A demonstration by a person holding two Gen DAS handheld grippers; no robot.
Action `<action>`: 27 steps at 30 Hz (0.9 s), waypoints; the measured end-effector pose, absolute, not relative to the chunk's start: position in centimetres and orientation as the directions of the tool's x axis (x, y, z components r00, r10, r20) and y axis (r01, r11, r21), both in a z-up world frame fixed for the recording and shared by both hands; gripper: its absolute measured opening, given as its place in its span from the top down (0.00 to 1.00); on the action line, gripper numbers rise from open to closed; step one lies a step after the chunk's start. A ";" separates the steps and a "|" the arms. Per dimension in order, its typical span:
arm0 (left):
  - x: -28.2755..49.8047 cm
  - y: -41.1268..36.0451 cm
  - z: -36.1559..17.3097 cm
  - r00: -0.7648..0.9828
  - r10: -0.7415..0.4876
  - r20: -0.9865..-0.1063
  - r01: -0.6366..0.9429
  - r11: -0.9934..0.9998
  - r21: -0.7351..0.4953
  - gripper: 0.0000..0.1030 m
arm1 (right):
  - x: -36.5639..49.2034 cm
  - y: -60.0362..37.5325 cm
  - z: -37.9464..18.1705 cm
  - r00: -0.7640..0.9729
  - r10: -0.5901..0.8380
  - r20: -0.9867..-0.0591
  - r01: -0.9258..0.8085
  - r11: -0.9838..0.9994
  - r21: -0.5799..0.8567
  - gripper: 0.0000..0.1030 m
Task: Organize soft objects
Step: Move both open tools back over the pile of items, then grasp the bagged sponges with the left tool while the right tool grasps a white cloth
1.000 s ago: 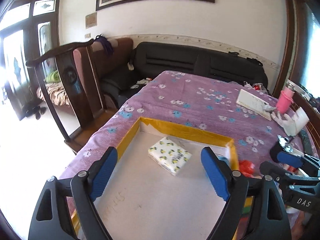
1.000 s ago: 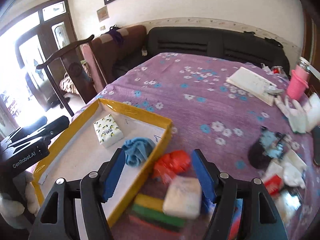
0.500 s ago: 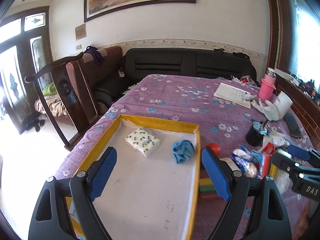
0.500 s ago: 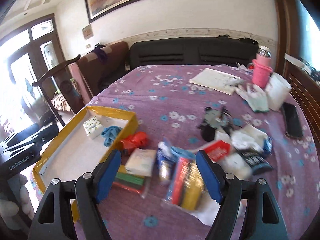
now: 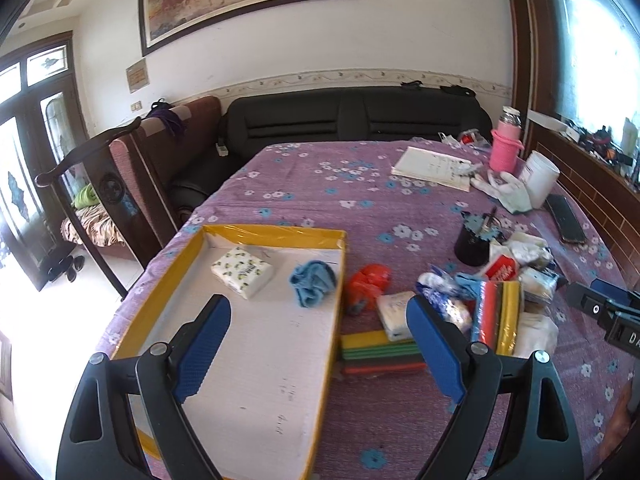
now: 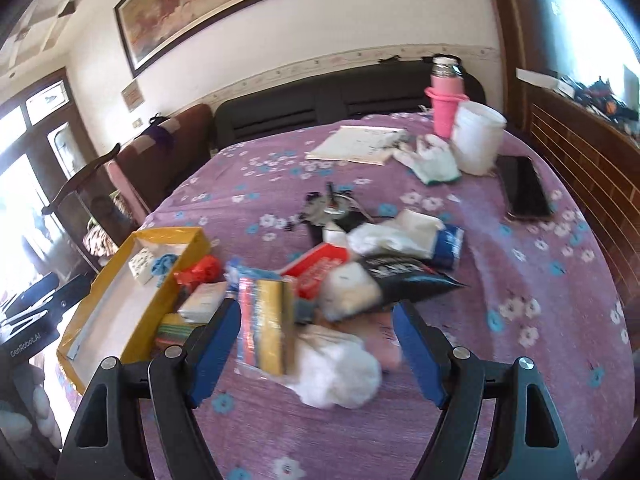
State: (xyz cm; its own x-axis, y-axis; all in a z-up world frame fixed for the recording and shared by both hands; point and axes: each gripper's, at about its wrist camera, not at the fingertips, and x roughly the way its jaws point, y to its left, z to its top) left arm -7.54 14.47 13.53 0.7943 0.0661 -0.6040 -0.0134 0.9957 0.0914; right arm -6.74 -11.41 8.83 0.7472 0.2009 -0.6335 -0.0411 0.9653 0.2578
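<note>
Soft objects (image 6: 340,364) untouched — left gripper (image 5: 316,344) and right gripper (image 6: 318,350) both wide, holding nothing.

A bench (image 5: 304,184) covered in purple flowered cloth carries a yellow-rimmed tray (image 5: 158,292) at its left edge; beside the tray lie a red bag (image 5: 368,280), stacked coloured sponges (image 5: 380,354) and a heap of packets (image 6: 360,264); farther back sit a notebook (image 5: 430,162), white glove (image 5: 506,190), pink cup (image 5: 505,150), white tub (image 6: 478,140) and phone (image 6: 524,188).
</note>
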 end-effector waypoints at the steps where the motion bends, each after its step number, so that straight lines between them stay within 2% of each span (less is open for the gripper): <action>1: -7.5 14.2 13.4 0.792 0.061 -0.608 -0.006 0.996 0.092 0.13 | -6.8 -12.1 8.6 0.746 0.197 -0.636 -0.029 0.964 0.265 0.20; 15: -4.9 12.6 8.5 0.692 -0.041 -0.720 0.069 0.998 0.010 0.13 | -6.6 -18.0 4.4 0.715 0.150 -0.682 0.098 0.946 0.310 0.20; 22: -3.7 8.0 6.4 0.646 -0.165 -0.745 0.193 0.980 -0.049 0.14 | -5.6 -19.1 2.9 0.701 0.155 -0.696 0.113 0.940 0.323 0.20; 27: -2.4 3.7 5.1 0.622 -0.175 -0.763 0.237 0.971 -0.030 0.14 | -5.5 -20.3 2.5 0.697 0.157 -0.699 0.133 0.930 0.342 0.20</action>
State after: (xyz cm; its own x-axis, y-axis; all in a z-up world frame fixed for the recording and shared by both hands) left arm -2.38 3.74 5.10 0.6223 -0.1749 -0.7630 0.2366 0.9712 -0.0297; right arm -5.54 -20.32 2.50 0.6972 0.1573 -0.6994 0.1330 0.9303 0.3418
